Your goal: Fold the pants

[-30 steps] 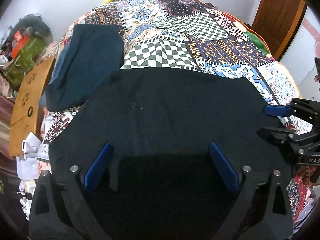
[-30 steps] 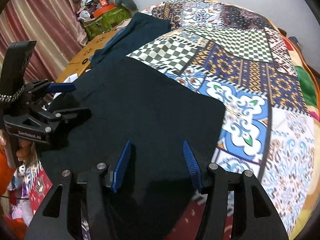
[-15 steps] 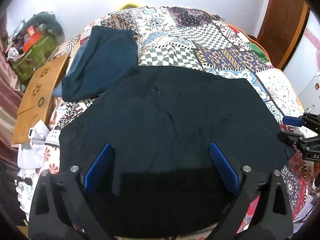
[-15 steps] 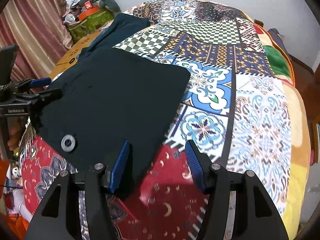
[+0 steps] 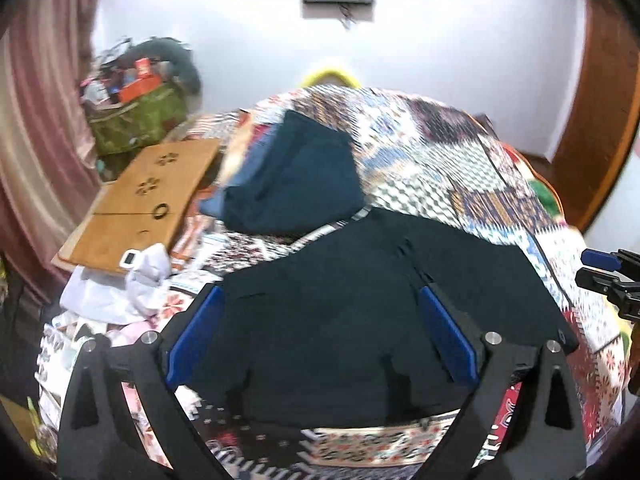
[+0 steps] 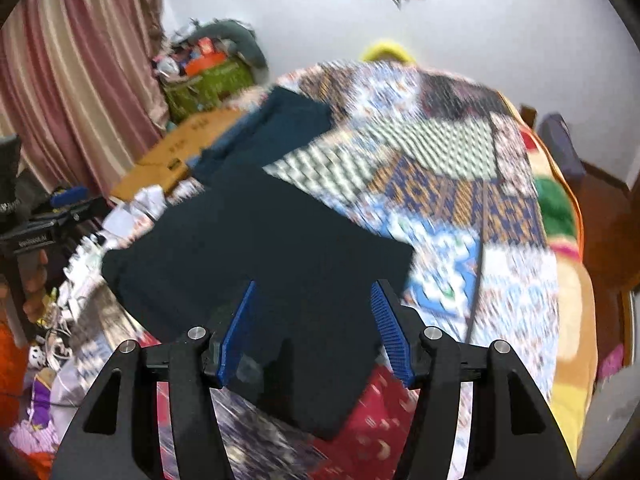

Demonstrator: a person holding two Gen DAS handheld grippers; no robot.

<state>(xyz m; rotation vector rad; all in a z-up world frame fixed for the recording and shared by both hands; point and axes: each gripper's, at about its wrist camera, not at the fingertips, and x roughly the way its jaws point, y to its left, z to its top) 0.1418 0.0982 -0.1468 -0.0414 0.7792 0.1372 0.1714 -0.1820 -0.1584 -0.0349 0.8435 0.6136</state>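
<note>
Hovering above the folded black pants (image 5: 360,312) on the patchwork quilt (image 5: 460,168), the left gripper (image 5: 320,332) has its jaws spread and empty, with a folded dark-blue garment (image 5: 296,184) beyond. In the right wrist view, the right gripper (image 6: 316,332) is likewise spread, gripping nothing, over the pants' near corner.

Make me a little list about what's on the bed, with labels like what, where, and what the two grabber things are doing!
main thing: black pants, folded into a flat block
where: on the colourful patchwork bedspread, near edge
other clothes: folded dark teal garment, farther back toward the wall
left gripper: open, nothing between its blue pads, above the pants
right gripper: open, holding nothing
beside the bed: wooden board with cut-out holes, green bag full of clutter
picture quality: blurry
</note>
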